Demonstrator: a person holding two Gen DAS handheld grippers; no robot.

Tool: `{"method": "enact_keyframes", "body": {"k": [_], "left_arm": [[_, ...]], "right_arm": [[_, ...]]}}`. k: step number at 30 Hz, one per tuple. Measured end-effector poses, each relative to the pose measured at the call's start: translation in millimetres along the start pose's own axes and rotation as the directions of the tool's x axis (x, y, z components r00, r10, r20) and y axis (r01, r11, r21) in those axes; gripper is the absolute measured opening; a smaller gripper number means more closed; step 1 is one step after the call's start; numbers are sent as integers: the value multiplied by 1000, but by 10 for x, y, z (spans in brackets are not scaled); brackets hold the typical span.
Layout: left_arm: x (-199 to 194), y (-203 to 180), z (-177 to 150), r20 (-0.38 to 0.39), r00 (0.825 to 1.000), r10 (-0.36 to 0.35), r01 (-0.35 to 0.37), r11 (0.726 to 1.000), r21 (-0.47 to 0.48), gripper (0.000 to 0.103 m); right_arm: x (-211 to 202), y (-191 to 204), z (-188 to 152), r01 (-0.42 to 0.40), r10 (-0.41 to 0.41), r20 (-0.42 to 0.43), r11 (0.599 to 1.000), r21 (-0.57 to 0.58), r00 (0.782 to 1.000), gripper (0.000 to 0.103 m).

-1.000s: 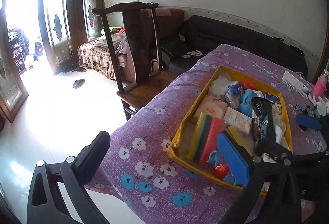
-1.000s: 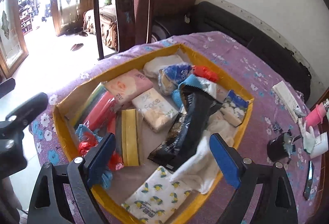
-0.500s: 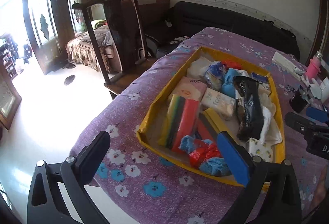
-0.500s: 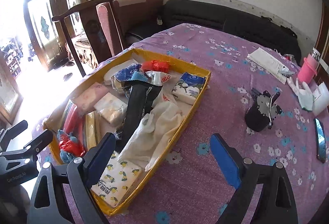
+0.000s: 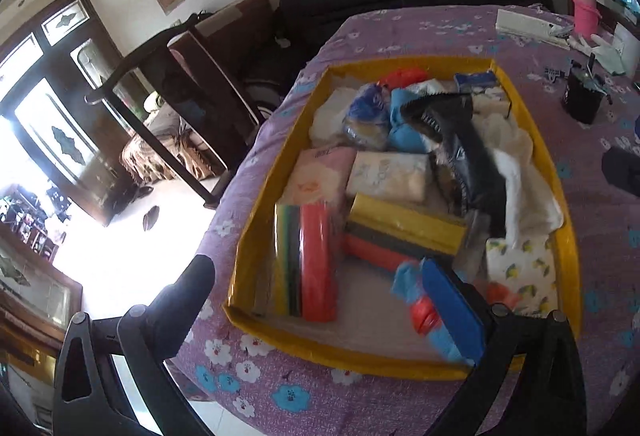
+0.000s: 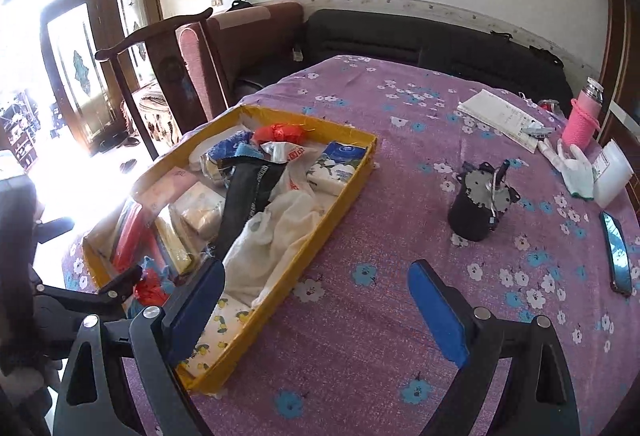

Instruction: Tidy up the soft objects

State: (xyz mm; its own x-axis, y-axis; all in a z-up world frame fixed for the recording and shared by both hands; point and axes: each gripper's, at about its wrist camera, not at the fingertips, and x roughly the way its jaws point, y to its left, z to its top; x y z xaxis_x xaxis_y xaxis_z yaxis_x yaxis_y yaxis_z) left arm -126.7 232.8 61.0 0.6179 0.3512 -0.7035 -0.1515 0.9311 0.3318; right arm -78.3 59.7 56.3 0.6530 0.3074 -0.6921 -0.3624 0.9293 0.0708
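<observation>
tray (image 5: 280,171) of soft objects lies ahead of left gripper (image 5: 320,300), long axis running away from jaws; left nearer. right gripper (image 6: 320,312) hovers over bare cloth, tray off its left finger. both jaws wide, empty.

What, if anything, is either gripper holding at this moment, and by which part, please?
Nothing is held. The left gripper is open above the near end of the yellow cardboard tray, and the right gripper is open over the purple flowered tablecloth.
</observation>
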Motion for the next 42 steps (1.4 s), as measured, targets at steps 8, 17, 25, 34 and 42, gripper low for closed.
{"method": "enact_keyframes", "body": {"k": [8, 17, 25, 34, 42], "left_arm": [[482, -442, 812, 21, 998, 52, -54, 996, 75, 103], [193, -82, 635, 100, 994, 33, -29, 999, -38, 103], [-1289, 468, -120, 557, 825, 97, 94, 948, -305, 103], [-655, 89, -183, 242, 961, -136, 200, 944, -262, 103], [-504, 133, -216, 164, 979, -120, 167, 935, -312, 103]], "right_arm": [[-116, -292, -130, -23, 22, 6, 993, 120, 1000, 95], [-215, -312, -184, -3, 3, 9, 996, 92, 1000, 95], [-112, 213, -282, -1, 3, 38, 998, -63, 999, 95], [-8, 553, -513, -12, 8, -22, 986, -164, 1000, 95], [-9, 581, -597, -5, 0, -30, 987, -163, 1000, 95]]}}
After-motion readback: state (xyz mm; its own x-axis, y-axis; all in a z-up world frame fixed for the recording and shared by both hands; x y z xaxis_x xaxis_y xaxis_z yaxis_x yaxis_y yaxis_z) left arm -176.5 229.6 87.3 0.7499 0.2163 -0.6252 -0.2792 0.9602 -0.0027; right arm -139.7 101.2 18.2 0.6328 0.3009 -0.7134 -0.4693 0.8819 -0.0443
